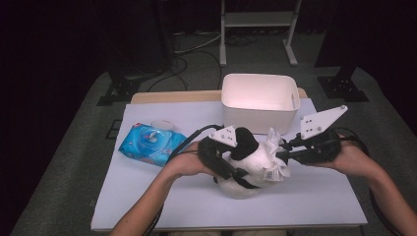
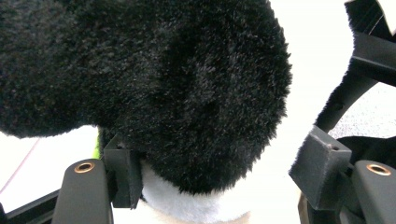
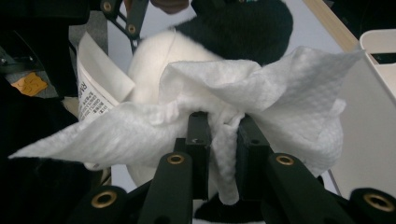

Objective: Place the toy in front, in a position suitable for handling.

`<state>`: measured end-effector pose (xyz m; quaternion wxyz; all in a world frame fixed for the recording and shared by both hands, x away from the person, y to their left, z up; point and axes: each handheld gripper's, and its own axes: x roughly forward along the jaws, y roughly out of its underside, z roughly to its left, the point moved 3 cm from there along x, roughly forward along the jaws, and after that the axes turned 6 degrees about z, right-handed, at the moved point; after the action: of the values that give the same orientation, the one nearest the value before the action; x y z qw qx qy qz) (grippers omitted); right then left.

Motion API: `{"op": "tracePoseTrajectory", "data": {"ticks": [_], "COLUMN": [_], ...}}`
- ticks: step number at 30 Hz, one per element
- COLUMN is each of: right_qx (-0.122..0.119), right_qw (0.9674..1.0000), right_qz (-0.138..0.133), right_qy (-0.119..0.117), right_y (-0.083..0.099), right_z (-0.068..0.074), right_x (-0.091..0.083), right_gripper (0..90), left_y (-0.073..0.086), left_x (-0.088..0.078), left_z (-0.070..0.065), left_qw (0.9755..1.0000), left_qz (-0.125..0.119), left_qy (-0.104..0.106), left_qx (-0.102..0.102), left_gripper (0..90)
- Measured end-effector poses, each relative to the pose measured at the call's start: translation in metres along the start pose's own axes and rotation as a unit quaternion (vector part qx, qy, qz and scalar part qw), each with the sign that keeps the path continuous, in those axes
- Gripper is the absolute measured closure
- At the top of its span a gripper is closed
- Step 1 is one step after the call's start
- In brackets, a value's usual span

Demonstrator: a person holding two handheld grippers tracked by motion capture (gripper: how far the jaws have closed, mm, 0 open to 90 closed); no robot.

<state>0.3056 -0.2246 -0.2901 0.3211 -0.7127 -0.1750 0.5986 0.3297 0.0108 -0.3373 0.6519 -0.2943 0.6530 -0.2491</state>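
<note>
Panda plush (image 1: 246,164) lay on the white table (image 1: 162,206), near the middle of its front half, just ahead of the person's hands.

Left to right: blue wet-wipe pack (image 1: 150,143) lay flat at table left, well apart from the toy. Left gripper (image 1: 231,167) was at the toy's left flank; in the left gripper view one pad (image 2: 123,175) sat against the black fur (image 2: 187,93) while the other pad (image 2: 320,165) stood off it, so the jaws were apart around the plush, bracing rather than clamping, as far as that view allowed. Toy's printed tag (image 1: 274,173) hung at its right side. Right gripper (image 1: 281,156) had its jaws clamped on a white wipe (image 3: 224,112), crumpled, pressed near the toy's white body. White bin (image 1: 259,98) stood behind, at the table's far edge.

Risks, judged: with the toy only braced, a firm rub could push it over or slide it; the wipe was pinched by a narrow fold and could pull free or tear; the loose tag might snag in it.

Hidden: toy's face, its underside, the bin's contents, and any soiling on the fur could not be made out.
</note>
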Motion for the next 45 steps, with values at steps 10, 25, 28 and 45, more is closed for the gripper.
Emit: {"op": "tracePoseTrajectory", "data": {"ticks": [10, 25, 28, 45], "right_qx": [0.036, 0.047, 0.040, -0.026], "right_qw": [0.9992, 0.9989, 0.9992, 0.9996], "right_qz": [-0.013, 0.001, 0.003, -0.001], "right_qy": [-0.010, 0.007, 0.006, -0.010], "right_y": [0.025, 0.030, 0.024, -0.027], "right_z": [-0.011, -0.022, -0.020, 0.002], "right_x": [0.012, 0.011, 0.010, 0.000], "right_gripper": [77.3, 77.2, 77.1, 77.2], "left_y": [0.014, 0.024, 0.022, -0.003], "left_x": [-0.006, -0.011, -0.009, -0.008], "left_z": [0.002, 0.000, -0.001, -0.004], "left_qw": [0.9999, 0.9997, 0.9997, 0.9999], "left_qz": [-0.010, -0.021, -0.023, 0.012], "left_qy": [0.004, 0.010, 0.011, -0.004], "left_qx": [-0.013, -0.006, -0.007, 0.009], "left_gripper": [29.5, 29.5, 29.5, 30.6]}}
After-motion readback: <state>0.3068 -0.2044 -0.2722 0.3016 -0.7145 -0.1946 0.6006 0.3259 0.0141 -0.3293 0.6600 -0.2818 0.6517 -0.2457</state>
